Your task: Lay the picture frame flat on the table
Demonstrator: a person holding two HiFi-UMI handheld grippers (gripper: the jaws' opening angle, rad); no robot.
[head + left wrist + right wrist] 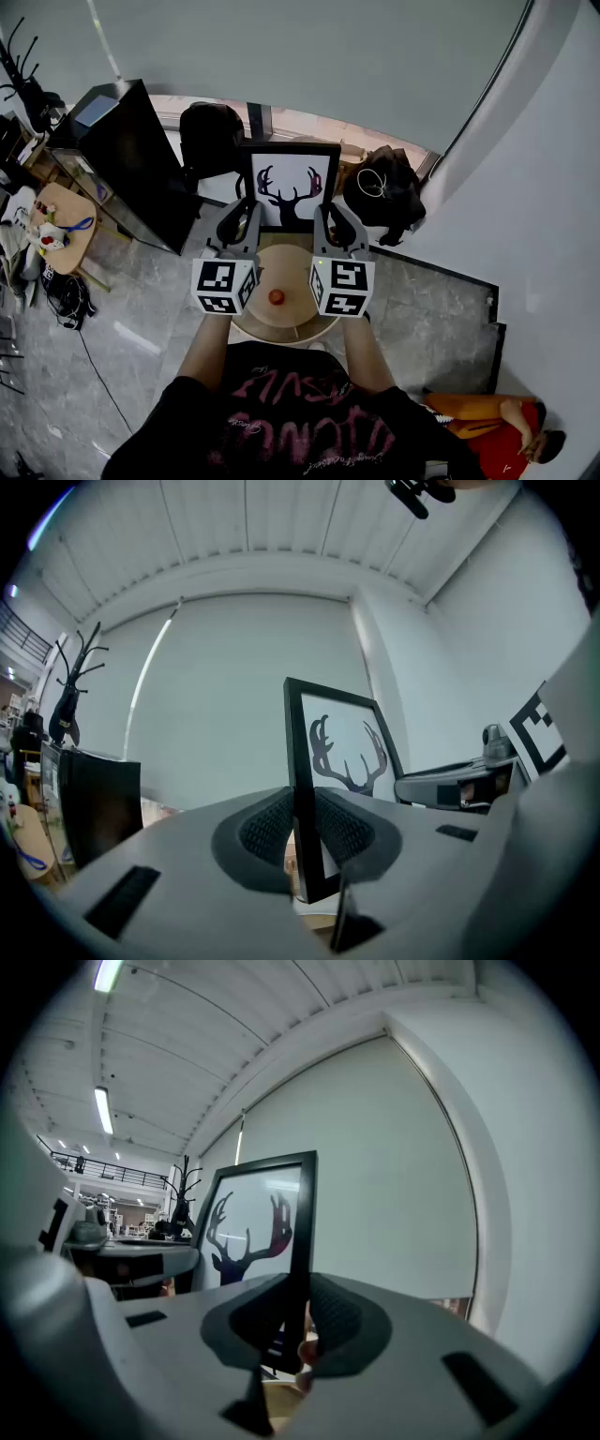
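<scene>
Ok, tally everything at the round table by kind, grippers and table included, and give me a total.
Picture frame: 1, upright.
Grippers: 2, the left gripper and the right gripper, each shut on one side edge of the frame.
Small red round object: 1, lying on the table.
Round table: 1.
Total: 5.

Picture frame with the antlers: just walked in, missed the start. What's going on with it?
A person holds the picture frame upright with two grippers: the left gripper clamps its left edge, the right gripper its right edge. It is at the far side of a round table with a small red round object on it, not yet laid flat.
</scene>
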